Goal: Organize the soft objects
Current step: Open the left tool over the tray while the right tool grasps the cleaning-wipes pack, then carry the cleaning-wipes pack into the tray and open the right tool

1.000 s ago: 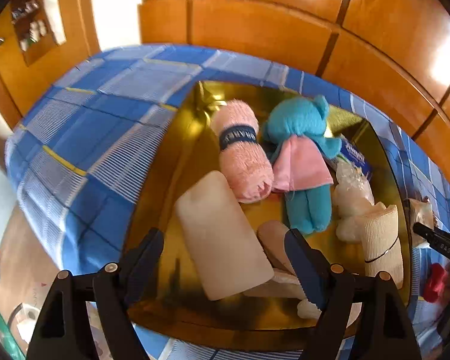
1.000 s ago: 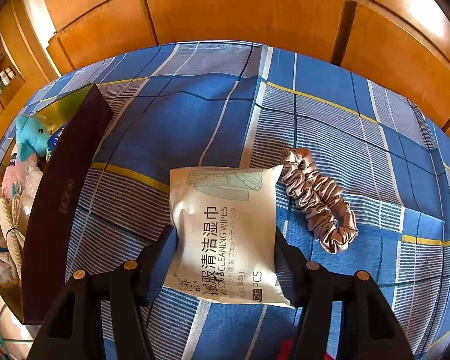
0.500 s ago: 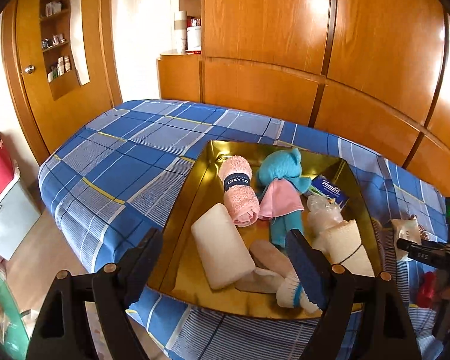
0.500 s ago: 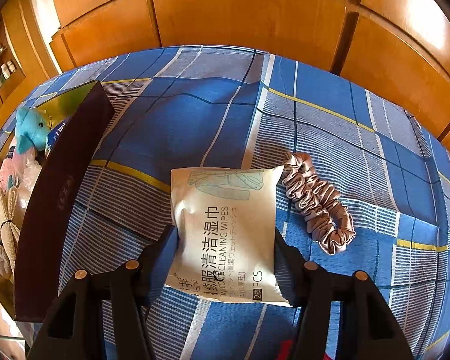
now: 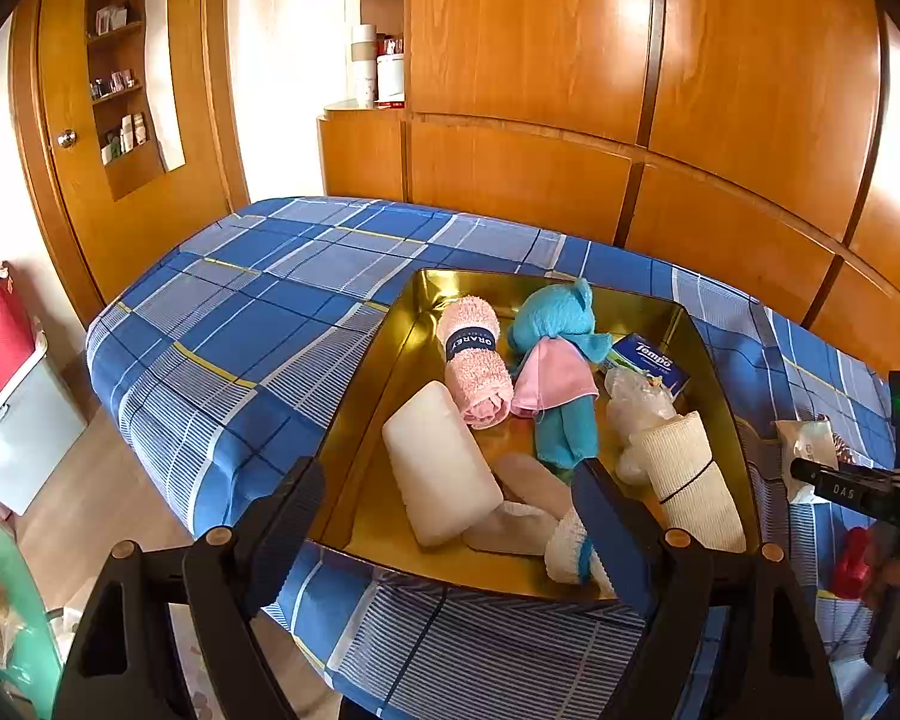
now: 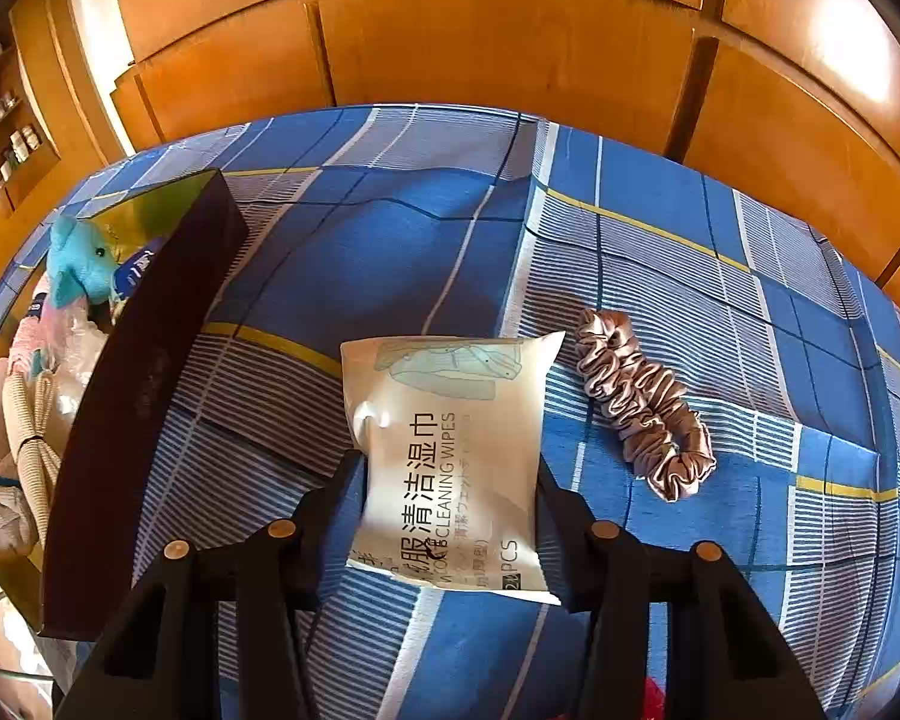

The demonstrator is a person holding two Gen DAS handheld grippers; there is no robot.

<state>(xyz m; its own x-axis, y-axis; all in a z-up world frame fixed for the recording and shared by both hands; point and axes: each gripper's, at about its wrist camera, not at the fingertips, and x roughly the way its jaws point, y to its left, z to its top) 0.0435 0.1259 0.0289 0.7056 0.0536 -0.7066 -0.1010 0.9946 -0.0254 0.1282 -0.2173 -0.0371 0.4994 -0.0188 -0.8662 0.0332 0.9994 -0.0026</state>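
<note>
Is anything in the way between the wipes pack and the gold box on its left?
Only the box's dark side wall stands between; the wipes pack, pinched in the right claw, must go over it. The bedsheet between them is bare.

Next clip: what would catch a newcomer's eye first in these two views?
The right gripper, whose jaws have just been closing, pinches a white wipes pack lying on the blue plaid bedspread, a satin scrunchie just right of it. To the left sits a gold-lined box crowded with a turquoise plush toy, a rolled pink towel and other soft items.
</note>
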